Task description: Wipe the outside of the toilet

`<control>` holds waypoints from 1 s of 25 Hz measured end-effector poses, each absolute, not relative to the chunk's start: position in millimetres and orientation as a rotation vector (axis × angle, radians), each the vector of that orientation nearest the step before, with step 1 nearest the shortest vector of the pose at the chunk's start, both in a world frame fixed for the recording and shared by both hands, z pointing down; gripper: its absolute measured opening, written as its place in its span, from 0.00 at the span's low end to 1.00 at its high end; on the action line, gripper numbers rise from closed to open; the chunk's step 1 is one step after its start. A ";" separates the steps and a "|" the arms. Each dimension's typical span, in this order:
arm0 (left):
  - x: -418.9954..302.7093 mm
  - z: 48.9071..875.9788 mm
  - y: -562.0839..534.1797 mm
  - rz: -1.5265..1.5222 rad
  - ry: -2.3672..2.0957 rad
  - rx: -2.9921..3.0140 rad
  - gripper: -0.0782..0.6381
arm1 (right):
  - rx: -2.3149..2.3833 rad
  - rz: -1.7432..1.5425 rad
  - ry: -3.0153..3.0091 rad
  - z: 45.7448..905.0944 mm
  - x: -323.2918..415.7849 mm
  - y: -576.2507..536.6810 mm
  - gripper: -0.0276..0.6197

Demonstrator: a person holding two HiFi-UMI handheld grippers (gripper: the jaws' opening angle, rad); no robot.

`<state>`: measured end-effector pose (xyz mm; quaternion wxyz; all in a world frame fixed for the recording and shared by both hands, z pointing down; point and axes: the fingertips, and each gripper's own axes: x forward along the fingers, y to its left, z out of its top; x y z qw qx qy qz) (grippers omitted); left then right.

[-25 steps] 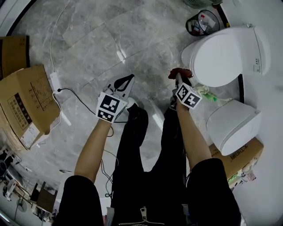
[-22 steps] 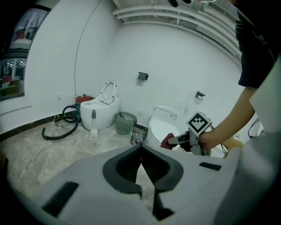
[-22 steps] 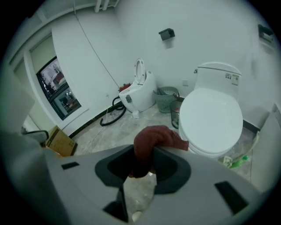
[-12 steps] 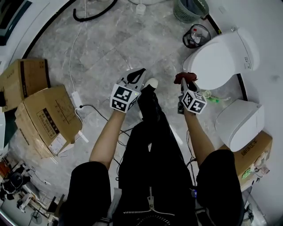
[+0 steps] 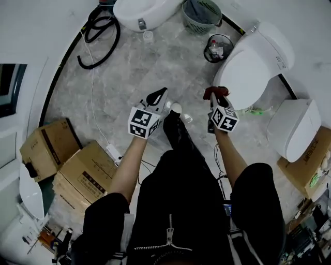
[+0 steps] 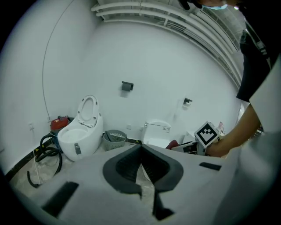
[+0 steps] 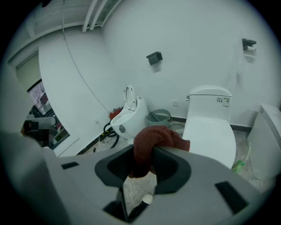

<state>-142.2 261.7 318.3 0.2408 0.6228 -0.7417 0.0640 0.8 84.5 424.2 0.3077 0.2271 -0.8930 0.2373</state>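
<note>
A white toilet (image 5: 253, 64) with its lid down stands at the upper right of the head view, and straight ahead in the right gripper view as the toilet (image 7: 210, 127). My right gripper (image 5: 214, 95) is shut on a dark red cloth (image 5: 215, 92), just left of the bowl's front; the cloth (image 7: 151, 143) bulges out between the jaws. My left gripper (image 5: 158, 96) is held over the floor, left of my leg, jaws shut with nothing in them. The left gripper view has the left gripper (image 6: 141, 154) with the toilet (image 6: 157, 132) far ahead.
A second white toilet (image 5: 139, 11) with its seat up stands at the top, beside a green basket (image 5: 202, 11) and a small bin (image 5: 216, 47). A black hose (image 5: 98, 36) coils at upper left. Cardboard boxes (image 5: 77, 171) lie left; a white cistern (image 5: 294, 127) lies right.
The head view has swung upward, bringing the second toilet, basket and hose into sight. Both grippers keep their hold and spacing, the right one still beside the closed toilet's bowl.
</note>
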 end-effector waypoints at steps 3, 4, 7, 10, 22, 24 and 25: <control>-174.1 299.8 224.8 0.197 -1.981 1.772 0.11 | 0.654 0.638 -2.339 412.0 -19.7 59.9 0.23; -184.5 294.7 210.9 0.204 -1.969 1.800 0.11 | 0.669 0.644 -2.336 408.1 -26.7 51.7 0.23; -215.9 285.4 166.2 0.224 -1.929 1.874 0.11 | 0.735 0.676 -2.341 396.5 -47.2 28.8 0.23; -239.2 278.2 119.8 0.227 -1.877 1.948 0.11 | 0.817 0.715 -2.323 393.1 -61.9 7.6 0.23; -304.4 319.2 -52.8 0.362 -1.360 2.368 0.11 | 1.216 0.979 -2.091 438.8 -137.5 -66.4 0.23; -312.2 331.7 -71.6 0.394 -1.232 2.435 0.11 | 1.334 1.013 -2.041 444.4 -145.4 -74.2 0.23; -315.9 338.9 -80.8 0.412 -1.175 2.466 0.11 | 1.395 1.033 -2.017 447.4 -148.7 -79.1 0.23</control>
